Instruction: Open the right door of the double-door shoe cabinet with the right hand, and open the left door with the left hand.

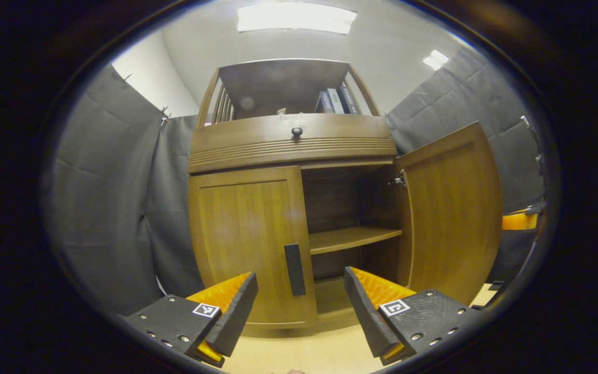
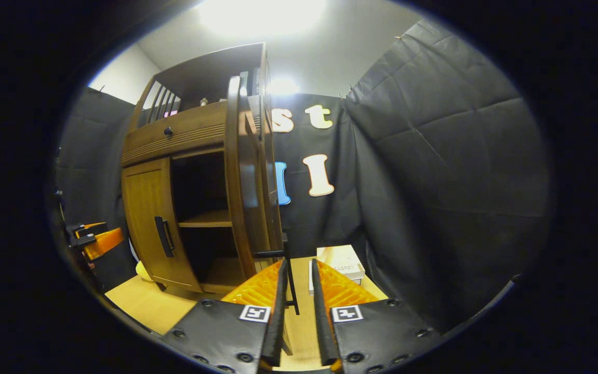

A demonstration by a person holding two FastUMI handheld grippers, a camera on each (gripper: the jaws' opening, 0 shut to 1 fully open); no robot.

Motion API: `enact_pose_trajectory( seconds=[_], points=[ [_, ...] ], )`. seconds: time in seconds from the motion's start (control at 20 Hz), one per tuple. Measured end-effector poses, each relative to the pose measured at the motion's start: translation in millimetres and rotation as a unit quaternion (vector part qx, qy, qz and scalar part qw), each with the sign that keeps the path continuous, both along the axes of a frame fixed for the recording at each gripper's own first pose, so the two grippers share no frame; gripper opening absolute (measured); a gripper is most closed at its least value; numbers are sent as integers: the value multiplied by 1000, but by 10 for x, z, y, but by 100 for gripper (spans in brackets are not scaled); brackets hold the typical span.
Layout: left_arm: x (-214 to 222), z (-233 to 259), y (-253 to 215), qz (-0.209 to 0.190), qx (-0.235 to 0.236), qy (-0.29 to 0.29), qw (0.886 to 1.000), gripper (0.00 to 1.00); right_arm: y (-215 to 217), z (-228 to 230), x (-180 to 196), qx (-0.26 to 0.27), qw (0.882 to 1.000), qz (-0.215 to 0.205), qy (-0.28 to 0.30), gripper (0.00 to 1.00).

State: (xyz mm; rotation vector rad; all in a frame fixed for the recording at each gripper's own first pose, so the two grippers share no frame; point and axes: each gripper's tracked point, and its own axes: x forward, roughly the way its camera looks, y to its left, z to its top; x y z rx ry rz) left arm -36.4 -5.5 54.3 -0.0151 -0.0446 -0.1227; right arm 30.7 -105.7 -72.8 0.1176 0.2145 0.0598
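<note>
The wooden shoe cabinet (image 1: pixel 288 145) faces me in the left gripper view. Its left door (image 1: pixel 242 234) is closed, with a dark upright handle (image 1: pixel 294 269) at its inner edge. My left gripper (image 1: pixel 300 280) is open and hangs just in front of that handle, one finger on each side, touching nothing. The right door (image 1: pixel 454 208) stands swung wide open. In the right gripper view this door (image 2: pixel 239 182) appears edge-on. Its thin dark handle (image 2: pixel 289 283) lies between the fingers of my right gripper (image 2: pixel 298 265), against the left finger, with a slit of floor beside the right one.
Inside the cabinet are a shelf (image 1: pixel 353 238) and a dark interior. A drawer with a round knob (image 1: pixel 297 132) sits above the doors, and books (image 1: pixel 336 101) stand on top. A pale box (image 2: pixel 340 262) lies on the wooden floor by the cloth wall.
</note>
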Motion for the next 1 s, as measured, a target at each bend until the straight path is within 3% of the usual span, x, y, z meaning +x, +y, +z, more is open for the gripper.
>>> enact_pose_trajectory(
  seconds=[0.2, 1.0],
  points=[
    [35, -16, 16, 10, -1, 9, 1000, 97, -95, 203, -242, -41, 999, -16, -27, 94],
    [183, -89, 124, 30, -6, 38, 999, 96, -353, 104, -826, -34, 996, -85, 3, 96]
  ],
)
